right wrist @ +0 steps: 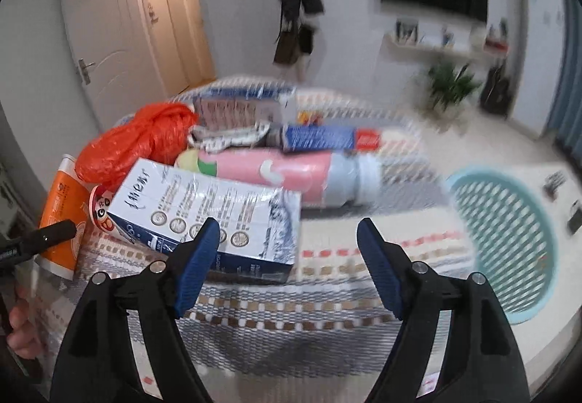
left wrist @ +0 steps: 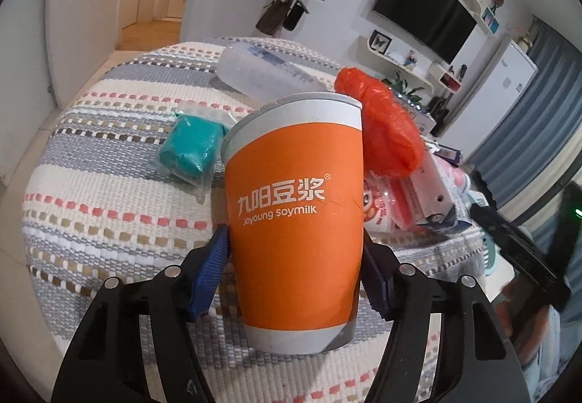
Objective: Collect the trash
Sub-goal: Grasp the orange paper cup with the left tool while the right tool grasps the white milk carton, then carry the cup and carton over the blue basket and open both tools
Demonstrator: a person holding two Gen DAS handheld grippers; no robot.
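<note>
My left gripper (left wrist: 295, 250) is shut on an orange Joyoung soymilk paper cup (left wrist: 295, 213), upright over the striped tablecloth (left wrist: 109, 192); the cup also shows at the left of the right wrist view (right wrist: 60, 217). My right gripper (right wrist: 289, 243) is open and empty above the cloth, just right of a white and blue carton (right wrist: 207, 213). Behind the carton lie an orange plastic bag (right wrist: 134, 141), a pink bottle (right wrist: 276, 173), a blue tube (right wrist: 320, 137) and a box (right wrist: 240, 104).
A teal packet (left wrist: 191, 148) and a clear plastic bottle (left wrist: 262, 68) lie on the cloth behind the cup. A teal mesh basket (right wrist: 505, 239) stands on the floor right of the table. Doors, a TV and shelves line the walls.
</note>
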